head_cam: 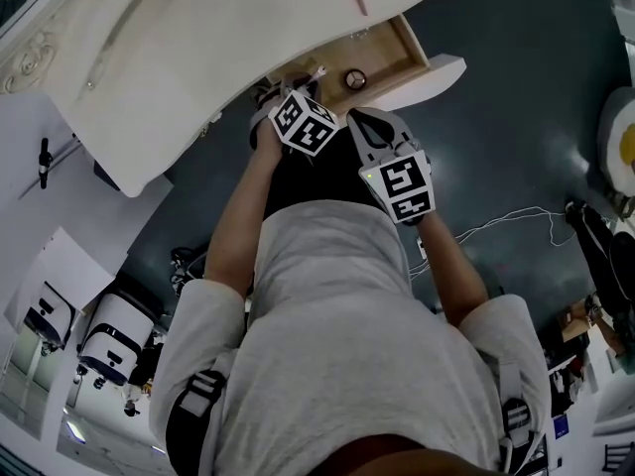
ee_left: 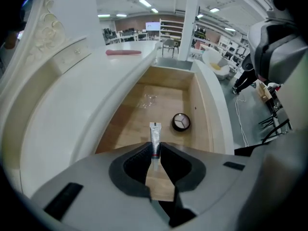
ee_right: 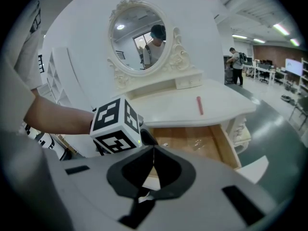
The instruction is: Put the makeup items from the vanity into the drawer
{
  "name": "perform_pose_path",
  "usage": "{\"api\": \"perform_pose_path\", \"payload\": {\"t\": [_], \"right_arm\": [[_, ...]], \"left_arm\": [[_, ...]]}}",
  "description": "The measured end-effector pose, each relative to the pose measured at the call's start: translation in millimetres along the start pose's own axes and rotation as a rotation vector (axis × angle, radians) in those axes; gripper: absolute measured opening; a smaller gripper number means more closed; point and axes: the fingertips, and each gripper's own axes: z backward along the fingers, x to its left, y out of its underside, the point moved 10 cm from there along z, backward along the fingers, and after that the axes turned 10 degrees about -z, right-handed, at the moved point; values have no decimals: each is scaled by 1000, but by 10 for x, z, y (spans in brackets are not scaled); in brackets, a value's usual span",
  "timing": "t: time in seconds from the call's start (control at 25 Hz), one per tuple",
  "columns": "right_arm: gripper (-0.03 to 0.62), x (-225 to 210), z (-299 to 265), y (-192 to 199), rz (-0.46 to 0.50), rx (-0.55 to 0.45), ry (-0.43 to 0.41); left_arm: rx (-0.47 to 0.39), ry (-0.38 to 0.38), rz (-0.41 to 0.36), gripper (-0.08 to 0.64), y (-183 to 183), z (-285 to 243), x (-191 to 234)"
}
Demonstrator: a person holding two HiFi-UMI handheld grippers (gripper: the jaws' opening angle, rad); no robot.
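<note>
Left gripper [ee_left: 155, 150] jaws pinch a small tube [ee_left: 154, 136], its tip poking out over the open drawer [ee_left: 130, 124] — round compact [ee_left: 181, 122] lies inside; right gripper [ee_right: 153, 153] jaws pressed together, empty

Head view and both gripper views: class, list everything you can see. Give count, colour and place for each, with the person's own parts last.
Vanity: one, white, in front of the person.
Mirror: one, oval, white carved frame, at the back of the vanity.
Drawer: one, light wood inside, pulled open under the vanity top.
Stick: one, pink, lying on the vanity top.
Round compact: one, black, on the drawer floor.
Clear item: one, transparent, farther back on the drawer floor; too faint to identify.
Tube: one, silvery with a dark red band, above the drawer.
Left gripper: one, grey, shut on the tube.
Right gripper: one, grey, shut, empty, beside the left gripper.
</note>
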Motion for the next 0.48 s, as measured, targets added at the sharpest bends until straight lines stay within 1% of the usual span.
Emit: {"api": "perform_pose_path", "payload": {"t": [0.24, 0.48], "right_arm": [[15, -102, 95, 104, -43, -6, 34], [15, -178, 150, 200, -88, -18, 64]], "left_arm": [[18, 35, -22, 63, -55, -164, -19], [46, 69, -72, 63, -111, -328, -68]]}}
